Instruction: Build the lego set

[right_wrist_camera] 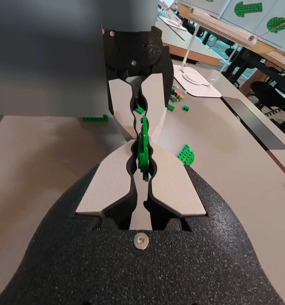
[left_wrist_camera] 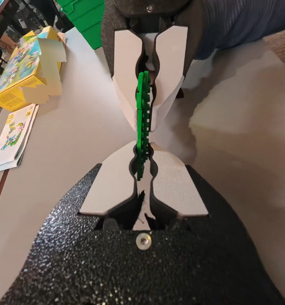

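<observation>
A green studded plate assembly point(left_wrist_camera: 142, 115) is held edge-on above the grey table point(left_wrist_camera: 72, 148), between both grippers. My left gripper point(left_wrist_camera: 142, 144) is shut on its near end. My right gripper point(left_wrist_camera: 144, 129) faces it from the far side and is shut on the other end. In the right wrist view the same green plates point(right_wrist_camera: 144, 145) sit in my right gripper point(right_wrist_camera: 142, 142), with the left gripper point(right_wrist_camera: 144, 132) opposite, tips almost touching. The plates look like two pieces pressed together; the joint is partly hidden by the fingers.
A yellow set box point(left_wrist_camera: 23, 74), an instruction booklet point(left_wrist_camera: 11, 137) and a green crate point(left_wrist_camera: 85, 19) lie at the left. A rounded green plate point(right_wrist_camera: 187, 155), loose green bricks point(right_wrist_camera: 171, 107), a small colourful build point(right_wrist_camera: 175, 96) and a white stand base point(right_wrist_camera: 199, 82) sit at the right. The grippers are tip to tip, or close to it.
</observation>
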{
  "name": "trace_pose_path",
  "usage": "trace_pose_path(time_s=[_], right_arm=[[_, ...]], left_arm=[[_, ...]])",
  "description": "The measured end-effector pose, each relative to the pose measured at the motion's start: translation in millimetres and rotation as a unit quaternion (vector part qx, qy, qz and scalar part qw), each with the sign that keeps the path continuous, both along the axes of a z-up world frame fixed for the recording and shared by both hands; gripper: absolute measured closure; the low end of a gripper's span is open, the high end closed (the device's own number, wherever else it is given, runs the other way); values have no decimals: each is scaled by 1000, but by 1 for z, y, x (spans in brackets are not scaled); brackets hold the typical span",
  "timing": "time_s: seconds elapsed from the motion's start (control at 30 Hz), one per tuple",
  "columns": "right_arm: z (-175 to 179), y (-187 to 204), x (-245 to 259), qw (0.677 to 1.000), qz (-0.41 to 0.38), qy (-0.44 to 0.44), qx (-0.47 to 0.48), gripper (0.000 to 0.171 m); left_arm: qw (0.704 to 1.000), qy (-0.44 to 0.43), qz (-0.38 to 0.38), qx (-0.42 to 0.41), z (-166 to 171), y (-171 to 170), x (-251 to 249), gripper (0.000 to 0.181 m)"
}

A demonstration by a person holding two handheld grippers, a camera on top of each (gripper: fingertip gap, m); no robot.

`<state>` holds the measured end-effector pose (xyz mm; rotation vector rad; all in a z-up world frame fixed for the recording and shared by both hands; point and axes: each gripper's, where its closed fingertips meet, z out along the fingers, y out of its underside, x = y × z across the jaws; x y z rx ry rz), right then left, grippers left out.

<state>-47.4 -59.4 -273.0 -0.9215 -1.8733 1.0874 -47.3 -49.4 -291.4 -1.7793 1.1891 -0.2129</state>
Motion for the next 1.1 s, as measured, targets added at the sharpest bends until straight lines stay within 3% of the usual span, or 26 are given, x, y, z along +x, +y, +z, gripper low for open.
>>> trace_pose_path(time_s=[0.13, 0.23, 0.37, 0.63, 0.77, 0.9, 0.97, 1.0, 1.1], right_arm=[[6, 4, 2, 999, 3, 10, -45, 162], [10, 4, 2, 997, 9, 16, -79, 160], [23, 8, 2, 986, 11, 34, -165, 141], [52, 13, -3, 947, 5, 110, -301, 147], [60, 14, -4, 932, 6, 140, -334, 162], [58, 14, -4, 935, 3, 122, -334, 162], [57, 18, -4, 929, -3, 120, -351, 163], [57, 21, -4, 928, -8, 120, -354, 163], [56, 27, -3, 933, -21, 124, -337, 163]], left_arm=[[999, -23, 11, 22, 8, 4, 1, 170], [996, -79, 10, -37, 10, 0, 4, 172], [982, -167, 20, -83, 17, 2, 4, 172], [943, -327, 8, -65, 46, 6, 9, 172], [934, -349, 0, -76, 47, 5, 15, 172], [931, -354, 3, -93, 44, 6, 15, 170], [943, -317, 19, -101, 32, 8, 12, 143], [945, -309, 21, -107, 28, 8, 11, 141], [937, -333, 15, -100, 34, 8, 8, 155]])
